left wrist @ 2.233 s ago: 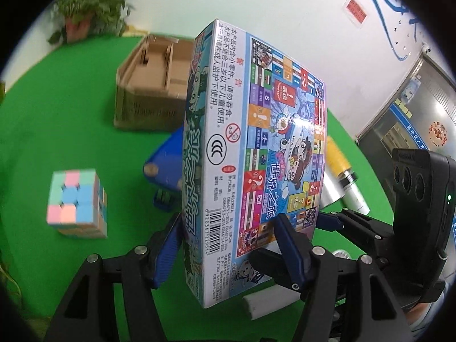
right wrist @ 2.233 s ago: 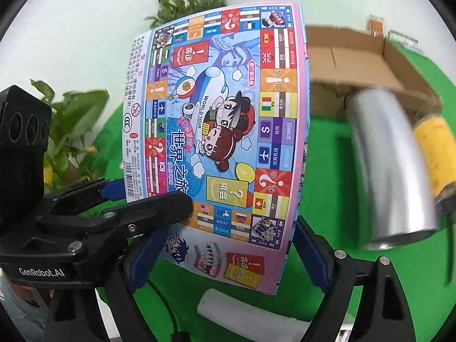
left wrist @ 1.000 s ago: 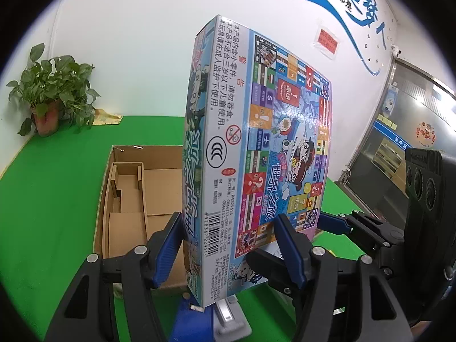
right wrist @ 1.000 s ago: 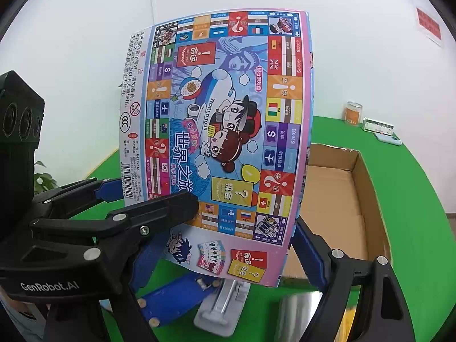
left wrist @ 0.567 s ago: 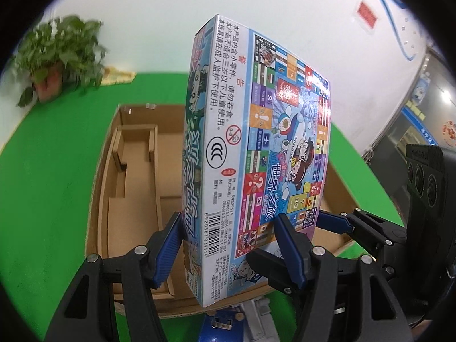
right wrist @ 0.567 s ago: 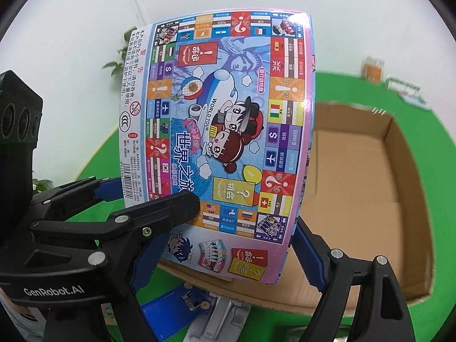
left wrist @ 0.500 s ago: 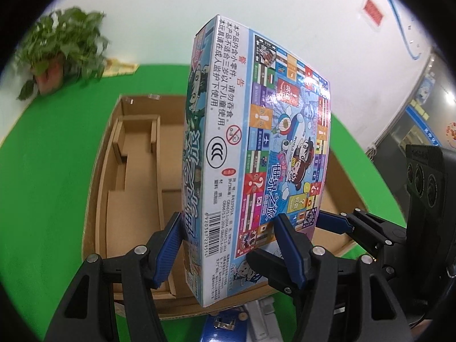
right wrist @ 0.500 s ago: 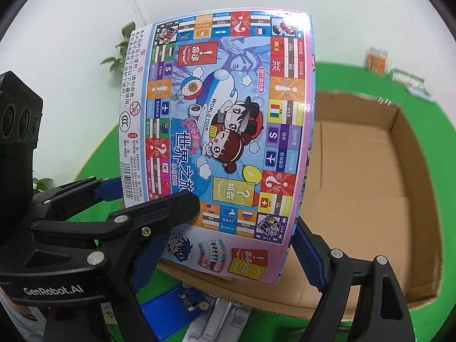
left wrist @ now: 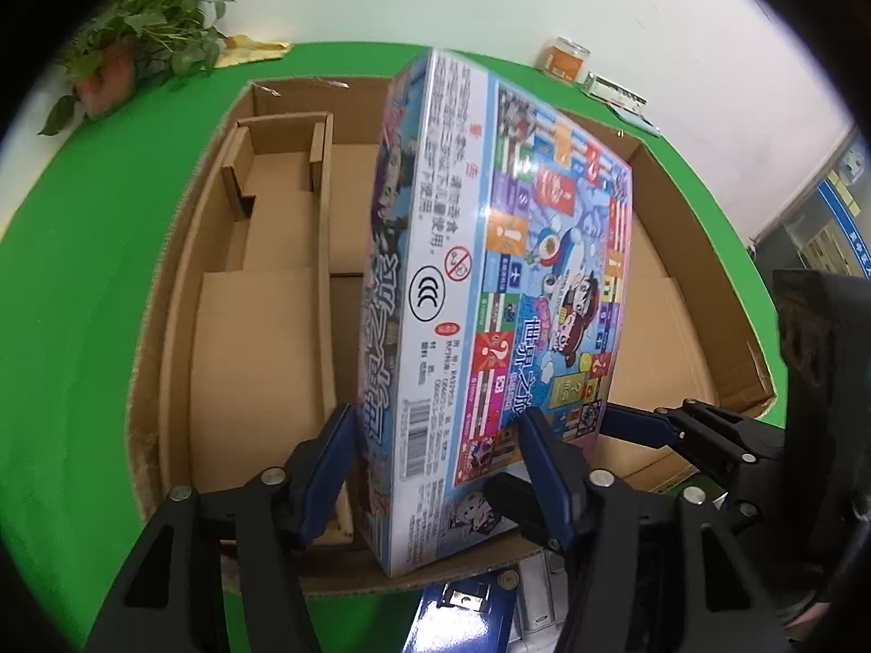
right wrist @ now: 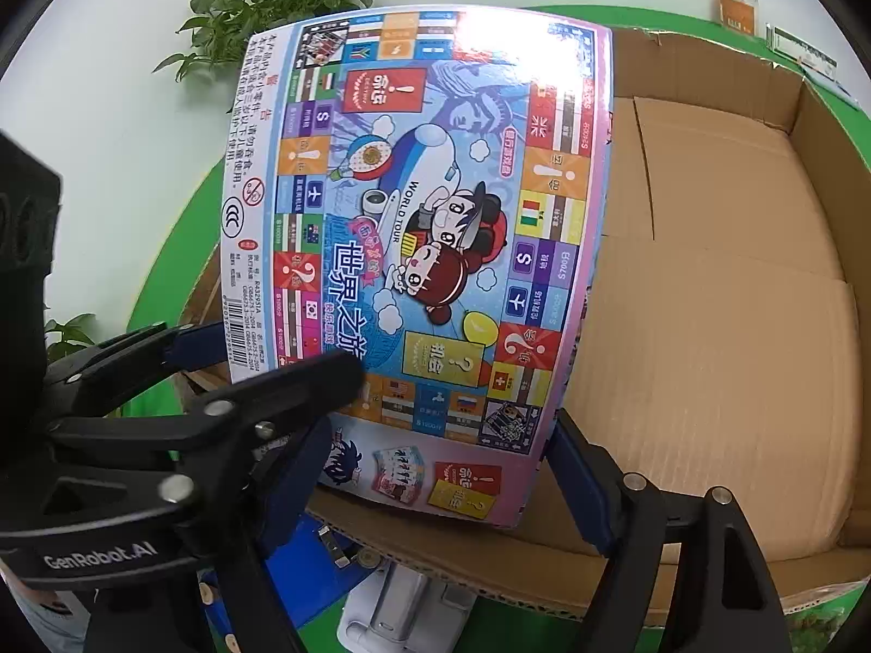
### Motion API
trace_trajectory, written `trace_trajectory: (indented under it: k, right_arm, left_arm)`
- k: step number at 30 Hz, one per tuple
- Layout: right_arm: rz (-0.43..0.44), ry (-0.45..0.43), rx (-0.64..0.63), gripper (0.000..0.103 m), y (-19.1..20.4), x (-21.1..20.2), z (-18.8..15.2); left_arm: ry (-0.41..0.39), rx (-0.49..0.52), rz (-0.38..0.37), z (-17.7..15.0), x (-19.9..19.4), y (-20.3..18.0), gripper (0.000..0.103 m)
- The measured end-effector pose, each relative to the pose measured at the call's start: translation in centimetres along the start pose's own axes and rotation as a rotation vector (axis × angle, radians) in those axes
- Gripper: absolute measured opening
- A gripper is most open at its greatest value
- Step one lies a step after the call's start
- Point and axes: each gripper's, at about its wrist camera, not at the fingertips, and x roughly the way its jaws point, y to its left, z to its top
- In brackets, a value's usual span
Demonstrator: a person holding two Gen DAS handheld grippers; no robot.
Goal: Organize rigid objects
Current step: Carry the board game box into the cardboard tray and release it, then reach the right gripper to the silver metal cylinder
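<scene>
Here the board game box (left wrist: pixel 506 294) stands on end above the open cardboard carton (left wrist: pixel 179 250), tilted so its top leans away from the cameras, and both grippers clamp it at once. In the left wrist view the left gripper (left wrist: pixel 435 468) pinches the box near its lower end, one blue-padded finger (left wrist: pixel 326 462) pressed against the narrow printed side and the other across the colourful face. In the right wrist view the right gripper (right wrist: pixel 435 462) grips the same lower end across the width of the face (right wrist: pixel 430 228): its right finger (right wrist: pixel 577 468) presses the pink edge, and its left finger sits mostly behind the black arm of the left gripper, which crosses in front.

The lower corner of the box hangs over the near wall of the carton; whether it touches the cardboard is hidden. The carton lies on a green surface (left wrist: pixel 71 272) and holds a cardboard divider insert (left wrist: pixel 277 174) along its left side, with a bare floor (right wrist: pixel 735 326) on the right. A blue and white object (right wrist: pixel 392 598), too cut off to identify, lies just in front of the carton's near wall, below the grippers. A potted plant (left wrist: pixel 147 16) stands at the far left by the white wall, and a small orange jar (left wrist: pixel 563 57) sits beyond the carton's far edge.
</scene>
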Motion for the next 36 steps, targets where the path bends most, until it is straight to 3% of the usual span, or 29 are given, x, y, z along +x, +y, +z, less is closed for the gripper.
trace_trajectory:
  k: [1,3,6,10,12,14,16,18,20,21,22,25,28,30,33,36]
  right_arm:
    - [-0.018,0.026,0.009,0.068,-0.2,0.6,0.1]
    - [-0.015,0.072,0.04,0.063,-1.0,1.8,0.4]
    - [-0.016,0.067,0.046,0.067,-1.0,2.3,0.2]
    - [-0.057,0.017,0.051,0.065,-1.5,1.9,1.3]
    - [-0.03,0.051,0.079,0.06,-1.5,2.2,1.9]
    - [0.011,0.063,0.085,0.06,-1.4,2.1,2.2]
    - [-0.017,0.039,0.033,0.06,-0.7,0.9,2.2]
    - [-0.041,-0.032,-0.013,0.06,0.1,-2.0,0.9]
    - [-0.075,-0.157,-0.058,0.083,1.0,-6.5,-0.7]
    - [-0.082,-0.245,-0.08,0.103,1.4,-9.5,-1.9]
    - [-0.083,-0.307,-0.097,0.102,1.5,-11.6,-3.0]
    - [-0.106,-0.446,-0.169,0.102,1.4,-17.9,-7.8]
    - [-0.163,-0.541,-0.193,0.102,0.5,-21.7,-11.6]
    - [-0.168,-0.56,-0.195,0.102,-0.5,-23.7,-14.2]
    - [-0.175,-0.514,-0.166,0.102,-1.9,-24.4,-16.9]
    - [-0.158,-0.393,-0.091,0.102,-3.9,-22.3,-19.2]
  left_arm:
    - [-0.011,0.01,-0.003,-0.3,-0.8,-0.3,0.059]
    - [-0.048,0.044,-0.018,-0.8,-2.5,-0.9,0.059]
    - [-0.117,0.072,-0.009,-1.8,-5.1,-0.9,0.061]
    - [-0.121,0.048,0.018,-3.0,-6.0,0.5,0.061]
    - [-0.125,0.021,0.006,-3.5,-6.3,1.5,0.061]
    - [-0.174,0.042,-0.002,-3.9,-7.1,1.4,0.061]
    - [-0.241,0.082,0.017,-5.0,-8.7,0.5,0.061]
    - [-0.331,0.117,0.068,-6.4,-10.7,-0.5,0.061]
    - [-0.422,0.153,0.138,-7.8,-13.2,-1.4,0.07]
    - [-0.456,0.162,0.161,-8.5,-14.4,-1.7,0.076]
    - [-0.493,0.162,0.182,-9.3,-15.8,-1.9,0.085]
    - [-0.568,0.132,0.165,-10.9,-19.9,-1.5,0.085]
    - [-0.582,0.089,0.165,-12.4,-22.7,-0.9,0.086]
    - [-0.551,0.091,0.157,-13.6,-23.2,-1.0,0.086]
    - [-0.496,0.078,0.125,-16.2,-22.2,-1.7,0.086]
    - [-0.399,0.047,0.029,-18.3,-19.8,-2.8,0.085]
